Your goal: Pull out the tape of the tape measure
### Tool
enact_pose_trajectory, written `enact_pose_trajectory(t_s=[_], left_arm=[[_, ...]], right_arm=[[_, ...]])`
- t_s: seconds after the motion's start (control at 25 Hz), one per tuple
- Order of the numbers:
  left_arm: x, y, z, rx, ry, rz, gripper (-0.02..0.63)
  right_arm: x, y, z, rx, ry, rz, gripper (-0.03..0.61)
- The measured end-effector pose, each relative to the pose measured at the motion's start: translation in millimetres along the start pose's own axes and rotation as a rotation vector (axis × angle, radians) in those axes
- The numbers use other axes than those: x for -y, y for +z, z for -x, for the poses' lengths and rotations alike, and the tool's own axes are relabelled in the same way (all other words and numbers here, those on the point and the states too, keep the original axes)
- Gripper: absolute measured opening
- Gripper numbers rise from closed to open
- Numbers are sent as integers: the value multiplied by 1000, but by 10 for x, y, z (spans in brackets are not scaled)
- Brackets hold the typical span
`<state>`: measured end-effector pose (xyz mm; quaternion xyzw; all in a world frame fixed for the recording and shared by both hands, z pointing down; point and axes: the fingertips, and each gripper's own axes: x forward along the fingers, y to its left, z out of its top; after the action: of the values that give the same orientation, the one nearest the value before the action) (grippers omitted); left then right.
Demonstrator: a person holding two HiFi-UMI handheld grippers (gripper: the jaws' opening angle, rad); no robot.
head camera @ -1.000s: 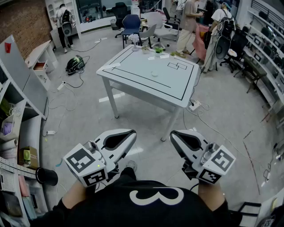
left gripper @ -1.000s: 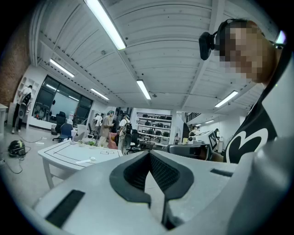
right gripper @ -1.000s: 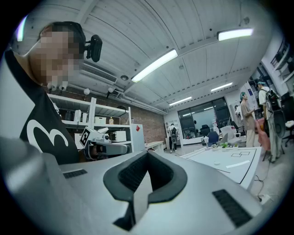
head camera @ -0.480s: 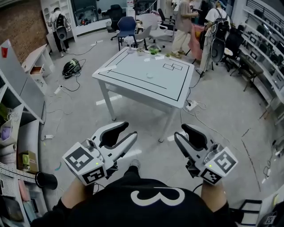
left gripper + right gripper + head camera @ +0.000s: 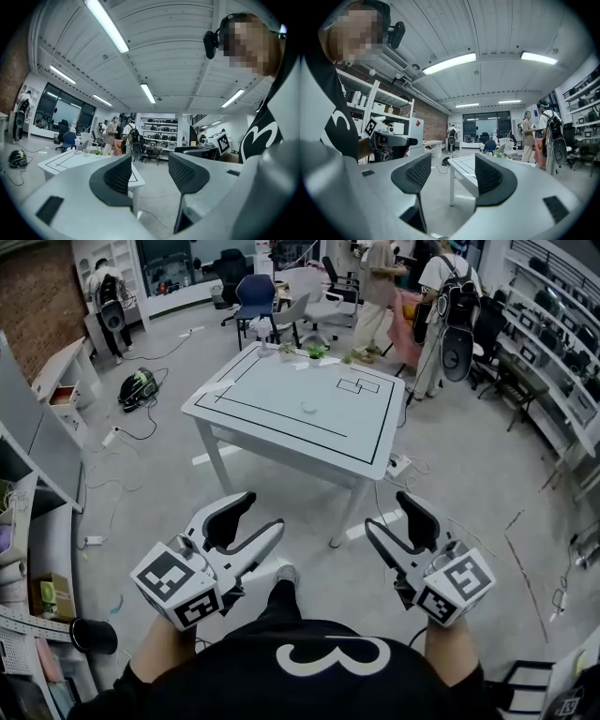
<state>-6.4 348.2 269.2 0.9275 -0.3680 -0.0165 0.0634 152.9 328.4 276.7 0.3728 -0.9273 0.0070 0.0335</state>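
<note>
A white table (image 5: pixel 356 442) with black lines stands ahead of me on the grey floor. A small pale round thing (image 5: pixel 308 406) lies near its middle; it is too small to tell whether it is the tape measure. My left gripper (image 5: pixel 259 512) and right gripper (image 5: pixel 386 511) are held level in front of my chest, well short of the table and above the floor. Both have just been opening their jaws and now stand open with nothing between them. The left gripper view shows its open jaws (image 5: pixel 152 169) with the table (image 5: pixel 61 161) beyond; the right gripper view shows the same (image 5: pixel 447 172).
Cables and a power strip (image 5: pixel 399 465) lie on the floor by the table's right leg. Office chairs (image 5: pixel 253 296) and two standing people (image 5: pixel 380 292) are behind the table. Shelves (image 5: pixel 28 484) line the left side, and a dark helmet (image 5: pixel 137 386) lies on the floor.
Both grippers' jaws went from shut to wide open. The grippers and my view have moved forward toward the table, which now sits nearer in the head view.
</note>
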Motion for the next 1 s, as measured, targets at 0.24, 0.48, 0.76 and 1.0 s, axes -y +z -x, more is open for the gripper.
enact_pose_trajectory(t_s=[0.24, 0.48, 0.76, 1.0], left_arm=[[-580, -59, -372, -14, 0, 18, 245], [-1277, -97, -869, -48, -25, 47, 247], [-2266, -256, -1502, -118, -48, 95, 247], [-2961, -462, -1999, -170, -64, 119, 247]], right_arm=[[421, -98, -505, -18, -37, -16, 282], [925, -205, -1174, -59, -59, -51, 288], [1493, -399, -2082, -150, -76, -81, 288], [1943, -617, -2761, -219, -96, -98, 288]])
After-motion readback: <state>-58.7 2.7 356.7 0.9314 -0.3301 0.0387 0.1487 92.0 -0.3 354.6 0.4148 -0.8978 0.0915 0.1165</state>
